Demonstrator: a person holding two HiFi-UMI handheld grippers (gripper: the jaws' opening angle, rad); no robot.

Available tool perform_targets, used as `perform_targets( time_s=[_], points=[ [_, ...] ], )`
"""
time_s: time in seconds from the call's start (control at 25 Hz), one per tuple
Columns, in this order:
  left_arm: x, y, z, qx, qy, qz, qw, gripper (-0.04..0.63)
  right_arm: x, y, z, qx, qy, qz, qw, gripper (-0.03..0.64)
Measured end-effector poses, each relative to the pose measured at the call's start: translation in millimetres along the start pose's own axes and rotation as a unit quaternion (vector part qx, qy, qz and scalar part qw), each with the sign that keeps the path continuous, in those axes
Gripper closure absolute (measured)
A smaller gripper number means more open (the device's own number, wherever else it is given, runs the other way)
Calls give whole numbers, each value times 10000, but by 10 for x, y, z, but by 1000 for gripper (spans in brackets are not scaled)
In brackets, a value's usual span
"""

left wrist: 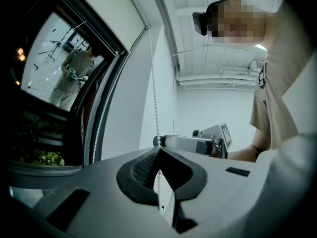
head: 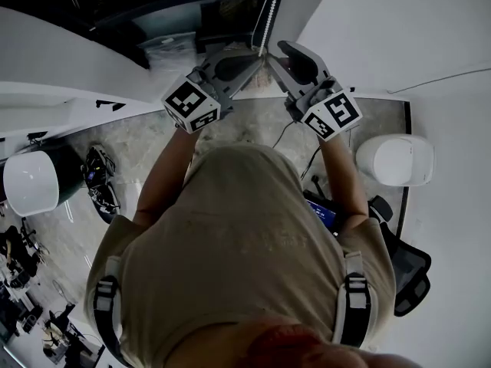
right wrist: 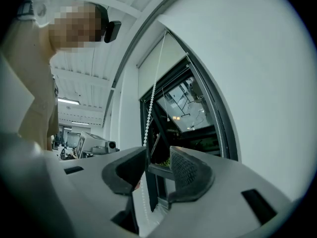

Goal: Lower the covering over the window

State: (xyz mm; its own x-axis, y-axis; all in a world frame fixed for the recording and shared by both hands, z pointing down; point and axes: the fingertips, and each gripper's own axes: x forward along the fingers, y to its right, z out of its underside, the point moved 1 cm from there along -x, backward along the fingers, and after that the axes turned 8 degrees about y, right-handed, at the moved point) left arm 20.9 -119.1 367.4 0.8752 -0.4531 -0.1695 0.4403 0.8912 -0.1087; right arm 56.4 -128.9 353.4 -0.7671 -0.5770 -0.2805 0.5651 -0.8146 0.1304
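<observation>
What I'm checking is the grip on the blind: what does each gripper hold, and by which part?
The left gripper is shut on the bead chain, partway along its hanging run. The right gripper holds nothing, jaws apart.

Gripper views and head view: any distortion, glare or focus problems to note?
Left gripper view: heavy fisheye bend, black vignetted corners, window pane mirrors the room, bead chain is sharp. Right gripper view: same curvature, bright wall at right. Head view: dim overall.
</observation>
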Motion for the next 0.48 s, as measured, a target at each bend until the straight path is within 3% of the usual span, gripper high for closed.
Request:
perform_targets(
  time_s=[0.24, 0.48],
  points=[
    [20, 38, 10, 33, -13, -18, 10000, 578, -42, -5, -48, 105, 144, -19, 9998, 483],
    [23, 115, -10, 68, 75, -37, 9999, 578, 35, -173, -407, -15, 451, -263, 9986, 483]
  ],
)
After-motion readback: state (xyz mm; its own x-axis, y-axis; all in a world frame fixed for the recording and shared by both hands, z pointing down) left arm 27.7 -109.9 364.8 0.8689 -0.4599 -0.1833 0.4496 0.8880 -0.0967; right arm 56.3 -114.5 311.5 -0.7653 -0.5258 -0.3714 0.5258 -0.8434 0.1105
